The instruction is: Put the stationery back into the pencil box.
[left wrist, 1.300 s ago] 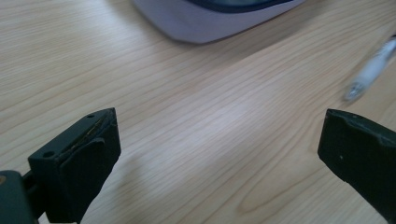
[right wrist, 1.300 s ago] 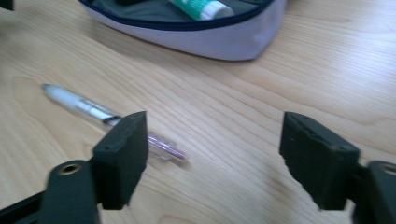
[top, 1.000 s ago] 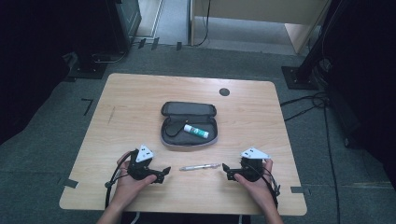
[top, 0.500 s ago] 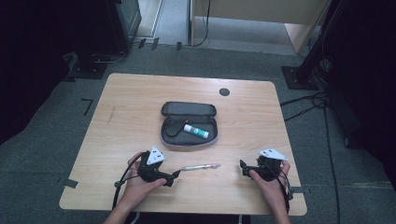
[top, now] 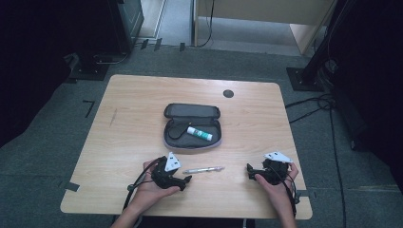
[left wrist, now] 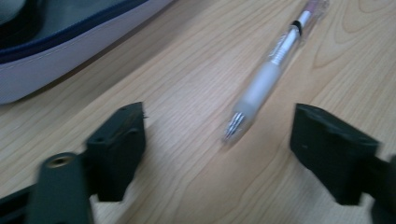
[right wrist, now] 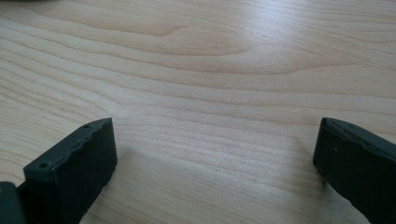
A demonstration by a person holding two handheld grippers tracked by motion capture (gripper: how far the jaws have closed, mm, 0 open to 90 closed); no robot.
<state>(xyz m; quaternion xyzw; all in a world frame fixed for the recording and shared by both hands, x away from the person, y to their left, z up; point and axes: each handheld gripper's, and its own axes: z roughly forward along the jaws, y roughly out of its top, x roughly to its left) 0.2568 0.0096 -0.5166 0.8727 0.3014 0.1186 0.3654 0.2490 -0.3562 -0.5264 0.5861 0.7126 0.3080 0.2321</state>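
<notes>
The left tool is reaching for the pen, which is lying flat on the bench in front of the open pencil case, near it but not touching. In the left gripper view the pen's tip is sitting between the jaws, which have just been closing yet are standing apart with no pad pressing on it. The right tool is resting well off to the pen's other end, its jaws spread wide over bare wood. A glue stick is already lying inside the case. Judging from this, the work is at an early stage: the pen is not yet gripped, and lifting it and placing it in the case are probably what is left
</notes>
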